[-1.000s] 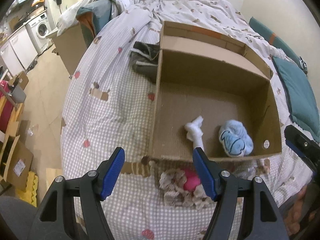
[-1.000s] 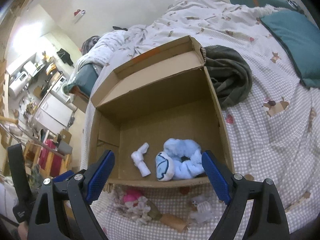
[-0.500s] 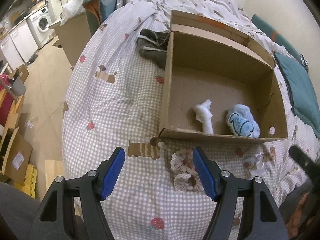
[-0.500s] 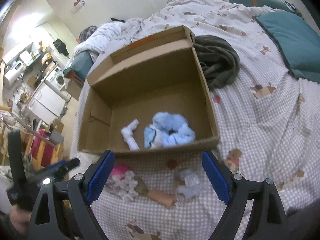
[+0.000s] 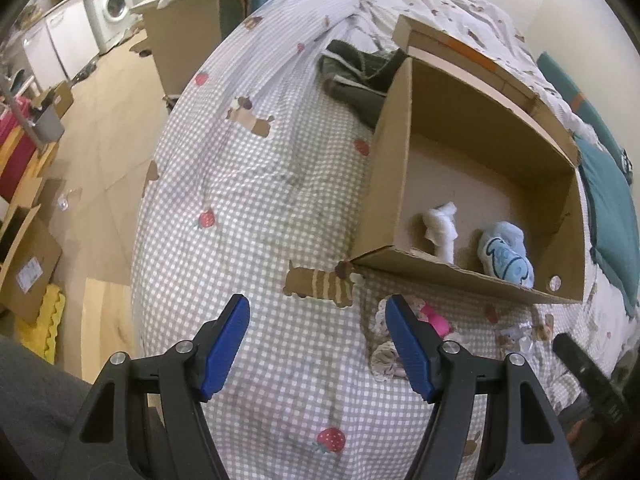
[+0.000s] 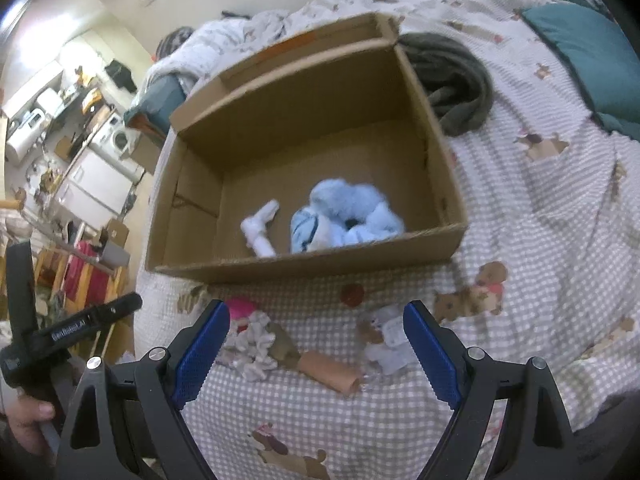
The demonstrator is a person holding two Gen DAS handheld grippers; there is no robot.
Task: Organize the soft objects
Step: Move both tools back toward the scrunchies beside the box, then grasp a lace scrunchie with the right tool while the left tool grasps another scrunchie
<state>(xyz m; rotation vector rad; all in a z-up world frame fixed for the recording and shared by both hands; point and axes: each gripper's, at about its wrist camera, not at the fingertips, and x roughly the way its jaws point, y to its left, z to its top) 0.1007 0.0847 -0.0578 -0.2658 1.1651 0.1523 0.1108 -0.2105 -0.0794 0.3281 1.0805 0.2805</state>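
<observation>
While both hover above bedspread [image 5: 248, 208], left claw [image 5: 318, 322], right claw [image 6: 316, 326] gape empty

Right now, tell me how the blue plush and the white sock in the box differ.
The blue plush is light blue, fluffy and bulky; the white sock is white, slim and knotted. The plush lies nearer the right wall, the sock left of it. Both rest on the cardboard box floor.

From the left wrist, my own claw finger [image 5: 404, 344] is covering part of the frilly toy [image 5: 386, 354]. The box's near wall [image 6: 312, 266] is hiding the lower ends of the white piece [image 6: 260, 230] and the blue plush [image 6: 344, 220]. The clear packet [image 5: 520, 334] is looking too small and blurry to identify. The teal pillow [image 6: 588, 52] is running off the edge.
</observation>
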